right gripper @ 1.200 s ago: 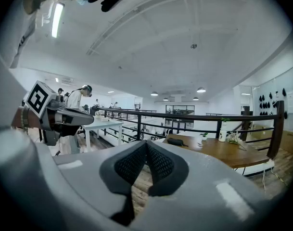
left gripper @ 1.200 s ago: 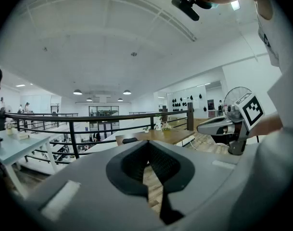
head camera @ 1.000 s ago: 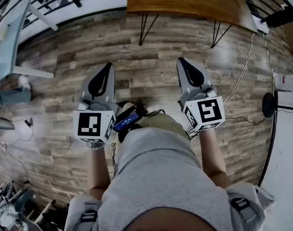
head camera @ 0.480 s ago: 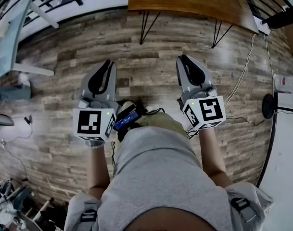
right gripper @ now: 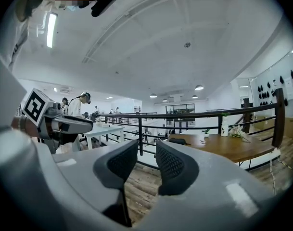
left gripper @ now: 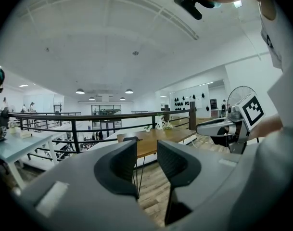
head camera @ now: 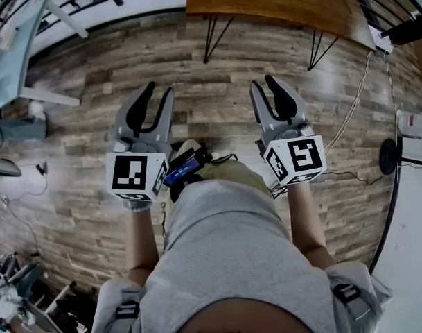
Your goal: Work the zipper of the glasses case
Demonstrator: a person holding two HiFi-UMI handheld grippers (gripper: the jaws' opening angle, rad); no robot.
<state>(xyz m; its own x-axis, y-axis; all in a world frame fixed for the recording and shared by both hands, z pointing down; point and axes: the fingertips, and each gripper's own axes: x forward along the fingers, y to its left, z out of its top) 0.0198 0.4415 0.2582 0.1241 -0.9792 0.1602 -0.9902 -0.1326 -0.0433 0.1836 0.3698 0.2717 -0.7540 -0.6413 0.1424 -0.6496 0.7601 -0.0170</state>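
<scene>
No glasses case shows clearly. A small dark object (right gripper: pixel 177 141) lies on the wooden table (head camera: pixel 280 2) ahead, also seen as the dark object (left gripper: pixel 131 139) in the left gripper view; I cannot tell what it is. My left gripper (head camera: pixel 161 90) hangs over the plank floor, its jaws opening with nothing between them (left gripper: pixel 146 146). My right gripper (head camera: pixel 262 83) is level with it, jaws also opening and empty (right gripper: pixel 146 146). Both are well short of the table. Each gripper view shows the other gripper at its edge.
The table stands on thin black hairpin legs (head camera: pixel 212 37). A black railing (right gripper: pixel 194 115) runs behind it. A pale desk (head camera: pixel 16 54) is at the left, with cables (head camera: pixel 349 109) and a fan base (head camera: pixel 387 153) at the right. A blue device (head camera: pixel 183 170) hangs at the person's waist.
Both grippers' jaws were shut and now stand parted. Both grippers have edged slightly forward toward the table.
</scene>
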